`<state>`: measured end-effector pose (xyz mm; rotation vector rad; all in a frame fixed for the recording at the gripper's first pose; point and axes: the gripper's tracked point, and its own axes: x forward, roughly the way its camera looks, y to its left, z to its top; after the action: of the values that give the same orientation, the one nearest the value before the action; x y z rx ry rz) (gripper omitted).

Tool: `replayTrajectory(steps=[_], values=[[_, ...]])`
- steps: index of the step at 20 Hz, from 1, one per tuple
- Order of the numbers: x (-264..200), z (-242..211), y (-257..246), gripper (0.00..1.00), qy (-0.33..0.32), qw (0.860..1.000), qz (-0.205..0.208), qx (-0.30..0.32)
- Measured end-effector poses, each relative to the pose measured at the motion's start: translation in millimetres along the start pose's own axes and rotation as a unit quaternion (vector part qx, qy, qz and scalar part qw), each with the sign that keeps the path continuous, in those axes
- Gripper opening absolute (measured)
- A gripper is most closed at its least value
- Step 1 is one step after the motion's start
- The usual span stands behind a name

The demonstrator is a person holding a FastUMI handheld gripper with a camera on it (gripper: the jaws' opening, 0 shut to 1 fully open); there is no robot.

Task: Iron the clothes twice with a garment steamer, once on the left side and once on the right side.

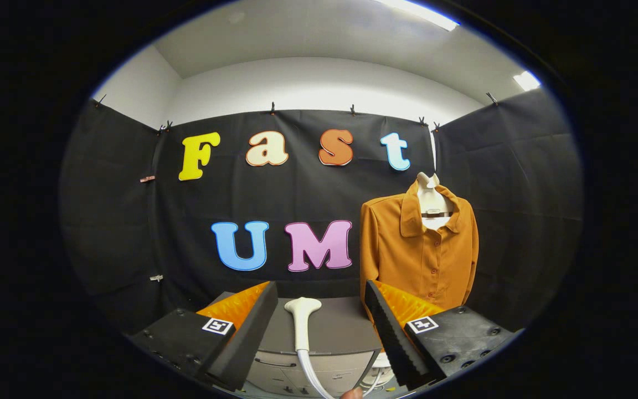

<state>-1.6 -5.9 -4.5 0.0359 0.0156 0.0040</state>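
A white garment steamer head [302, 321] lies on top of a grey cabinet [335, 332], its hose running down toward me. My gripper [322, 327] is open, and the steamer lies between its two fingers without either touching it. An orange-brown button shirt [416, 249] hangs on a white mannequin torso [431, 202], beyond the right finger and to the right of the cabinet. The shirt's lower hem is hidden behind the right finger.
The black cloth booth wall closes the space behind the cabinet and on both sides. The cabinet has drawers on its front [297, 374]. A fingertip [352, 394] shows at the very bottom, beside the hose.
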Motion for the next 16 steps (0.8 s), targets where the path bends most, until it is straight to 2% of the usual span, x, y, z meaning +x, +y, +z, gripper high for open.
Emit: replayTrajectory(steps=[3, 8, 11, 16], values=[[7.2, -13.9, 3.4, 0.98, 0.021, 1.000, -0.002, 0.002], [34.7, -74.8, 20.2, 0.99, 0.111, 0.994, 0.017, -0.001], [56.9, -123.1, 25.9, 0.99, 0.175, 0.984, 0.024, -0.008], [91.8, -197.5, 28.7, 0.99, 0.278, 0.960, 0.016, 0.019]])
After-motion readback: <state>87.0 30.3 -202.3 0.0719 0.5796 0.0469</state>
